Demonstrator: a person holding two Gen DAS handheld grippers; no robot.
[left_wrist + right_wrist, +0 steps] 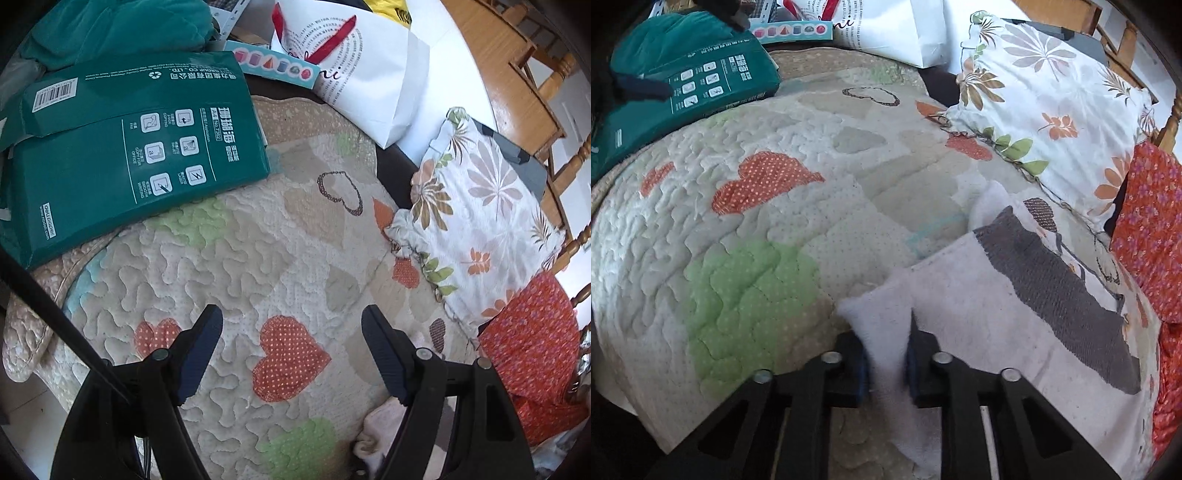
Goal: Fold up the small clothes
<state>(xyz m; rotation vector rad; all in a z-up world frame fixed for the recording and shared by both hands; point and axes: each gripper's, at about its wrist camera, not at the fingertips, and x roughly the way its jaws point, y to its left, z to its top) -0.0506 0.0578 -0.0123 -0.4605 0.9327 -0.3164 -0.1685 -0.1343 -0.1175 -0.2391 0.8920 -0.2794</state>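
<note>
A small white garment with a dark grey band (997, 295) lies on the heart-patterned quilt (757, 221) at the lower right. My right gripper (886, 354) is shut on the garment's near left corner, white cloth pinched between its fingers. In the left wrist view my left gripper (291, 347) is open and empty, hovering over the quilt (240, 251) above an orange heart patch. A bit of the white garment (373, 435) shows at the bottom, just beside the gripper's right finger (384, 354).
A green paper ream box (122, 147) lies at the quilt's far left. A white paper bag (369, 70) stands behind. A leaf-print pillow (476, 206) and an orange floral cloth (532, 343) lie at the right, by wooden chairs (546, 74).
</note>
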